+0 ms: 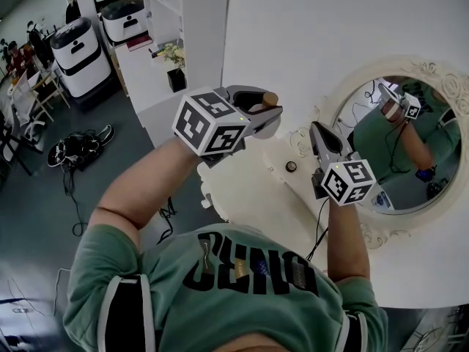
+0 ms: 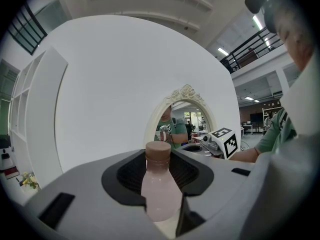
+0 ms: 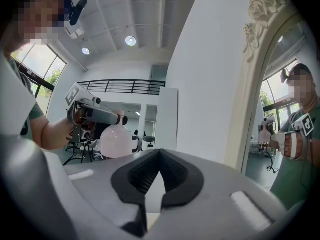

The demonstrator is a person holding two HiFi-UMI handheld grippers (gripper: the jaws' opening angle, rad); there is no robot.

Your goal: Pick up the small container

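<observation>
The small container is a pale pink bottle [image 2: 160, 194] with a brown cap [image 1: 270, 98]. It stands upright between the jaws of my left gripper [image 2: 160, 159], which is shut on its body. In the head view, that left gripper [image 1: 272, 108] is raised near the white wall, above the vanity top [image 1: 271, 160]. My right gripper [image 1: 317, 130] hovers to its right, in front of the mirror, with its jaws together and nothing in them. The right gripper view shows its own pads [image 3: 145, 176] meeting at the tip, and the bottle [image 3: 116, 140] held up at the left.
An oval mirror [image 1: 399, 141] in an ornate white frame [image 1: 440, 72] leans against the white wall on the right. A small dark round thing [image 1: 292, 166] lies on the vanity top. Down on the left are white machines [image 1: 77, 46], a white shelf with flowers [image 1: 174, 57] and floor cables [image 1: 73, 149].
</observation>
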